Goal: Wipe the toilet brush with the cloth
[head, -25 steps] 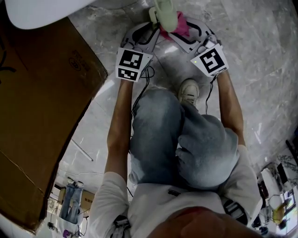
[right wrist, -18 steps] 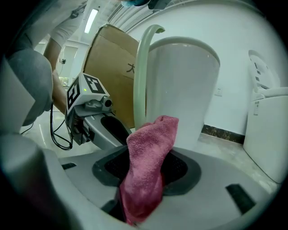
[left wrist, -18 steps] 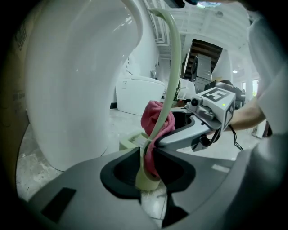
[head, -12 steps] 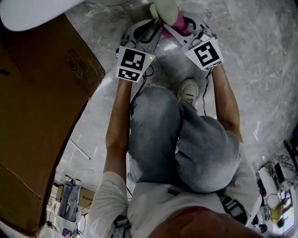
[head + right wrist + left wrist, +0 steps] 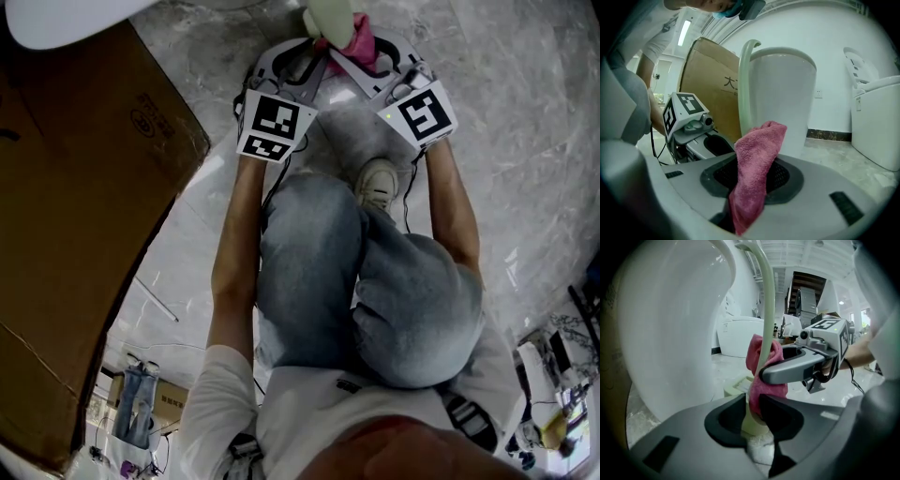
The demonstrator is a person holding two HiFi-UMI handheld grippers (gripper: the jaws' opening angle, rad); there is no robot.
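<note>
Field notes: I see the person crouched, both forearms [image 5: 246, 234] stretched ahead, the grippers angled inward and meeting.

- Left gripper [image 5: 751, 411]: clenched low on the handle of the pale green toilet brush [image 5: 768, 310], which stands upright.
- Right gripper [image 5: 750, 180]: clamped on the pink cloth [image 5: 759, 150], which lies against that handle just above the left jaws.

Count: two grippers, one brush, one cloth, one cardboard box [image 5: 84, 206].
</note>
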